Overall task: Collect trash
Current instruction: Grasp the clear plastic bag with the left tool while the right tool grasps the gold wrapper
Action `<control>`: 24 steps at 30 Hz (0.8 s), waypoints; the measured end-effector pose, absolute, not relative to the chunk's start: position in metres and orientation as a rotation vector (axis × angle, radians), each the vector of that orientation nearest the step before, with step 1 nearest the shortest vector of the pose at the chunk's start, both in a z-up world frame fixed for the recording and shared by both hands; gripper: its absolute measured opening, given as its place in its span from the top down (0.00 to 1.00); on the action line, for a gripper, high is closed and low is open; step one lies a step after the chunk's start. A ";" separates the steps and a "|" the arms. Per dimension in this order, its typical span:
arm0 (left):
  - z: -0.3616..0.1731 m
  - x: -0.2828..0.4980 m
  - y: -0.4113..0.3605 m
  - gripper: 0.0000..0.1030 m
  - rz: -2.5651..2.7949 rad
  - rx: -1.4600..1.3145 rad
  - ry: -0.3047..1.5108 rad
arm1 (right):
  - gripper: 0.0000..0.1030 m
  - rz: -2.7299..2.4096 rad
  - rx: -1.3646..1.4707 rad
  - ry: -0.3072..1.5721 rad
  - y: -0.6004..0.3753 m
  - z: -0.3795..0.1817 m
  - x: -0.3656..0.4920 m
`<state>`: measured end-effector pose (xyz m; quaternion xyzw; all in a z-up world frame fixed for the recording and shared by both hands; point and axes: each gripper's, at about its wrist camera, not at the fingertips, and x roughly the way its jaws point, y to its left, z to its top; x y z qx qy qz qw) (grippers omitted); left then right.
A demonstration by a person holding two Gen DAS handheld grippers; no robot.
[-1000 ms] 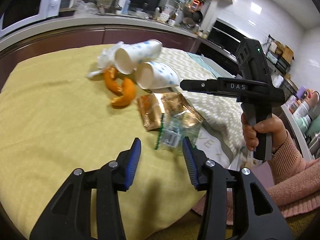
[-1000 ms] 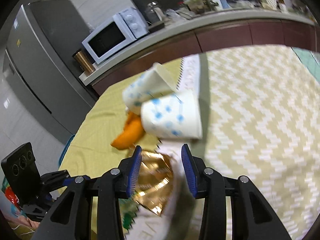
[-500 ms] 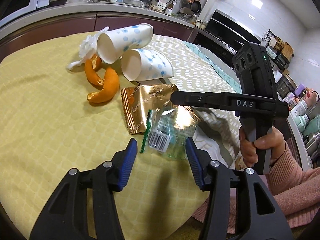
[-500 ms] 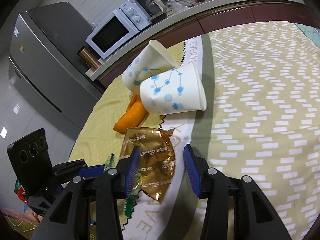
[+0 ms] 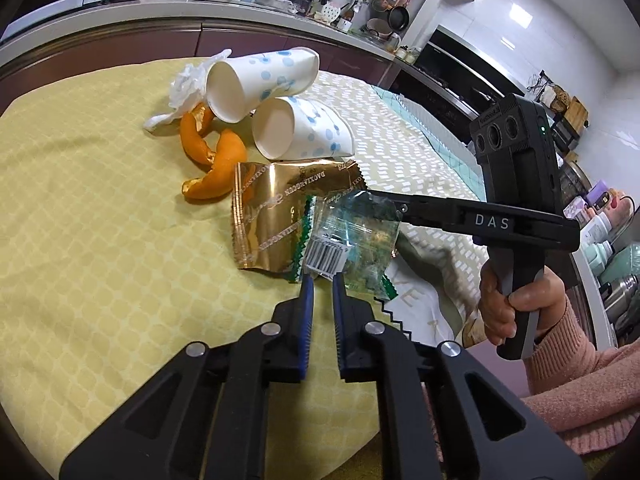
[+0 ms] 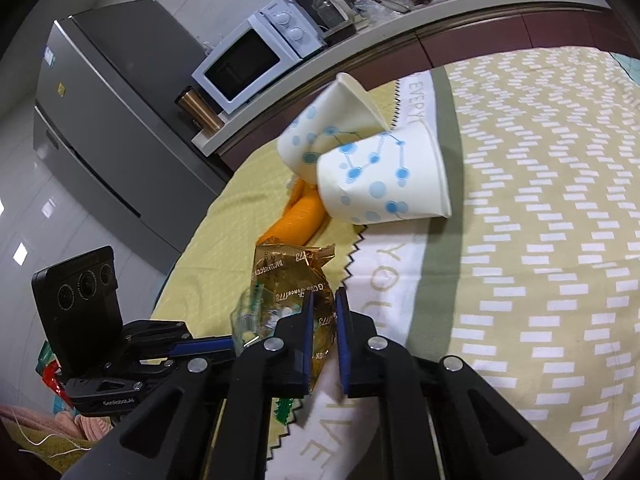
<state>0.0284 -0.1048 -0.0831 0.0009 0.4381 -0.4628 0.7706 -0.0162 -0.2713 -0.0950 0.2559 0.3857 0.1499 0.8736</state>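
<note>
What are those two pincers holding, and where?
Left gripper pinches the clear wrapper at its barcode edge; right gripper pinches the gold wrapper by its near edge.

Left gripper (image 5: 320, 280) jaws pinch the clear wrapper (image 5: 352, 240) overlapping the gold wrapper (image 5: 272, 208).

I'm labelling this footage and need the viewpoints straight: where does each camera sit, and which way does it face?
Left wrist: on the left gripper, facing across the table at the clear wrapper in its fingers; the person's right hand shows.
Right wrist: on the right gripper, facing toward the microwave, fingers around the gold wrapper; no hand shows.
Both show the paper cups and each other's gripper.
</note>
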 end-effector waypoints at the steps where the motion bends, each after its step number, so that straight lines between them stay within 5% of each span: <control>1: -0.083 0.028 -0.104 0.84 -0.999 0.001 0.948 | 0.91 0.320 0.531 0.802 -0.269 -0.094 -0.016; 3: -0.082 0.029 -0.101 0.63 -1.000 -0.015 0.952 | 0.91 0.333 0.527 0.802 -0.264 -0.092 -0.015; 10: -0.080 0.026 -0.096 0.50 -0.991 0.000 0.938 | 0.91 0.372 0.508 0.806 -0.247 -0.090 -0.010; 15: -0.083 0.028 -0.097 0.53 -0.967 0.012 0.936 | 0.91 0.392 0.491 0.808 -0.237 -0.088 -0.008; 19: -0.085 0.028 -0.097 0.69 -0.943 0.031 0.930 | 0.92 0.407 0.491 0.807 -0.233 -0.087 -0.007; 24: -0.082 0.026 -0.090 0.70 -0.927 0.028 0.915 | 0.93 0.416 0.495 0.800 -0.233 -0.087 -0.006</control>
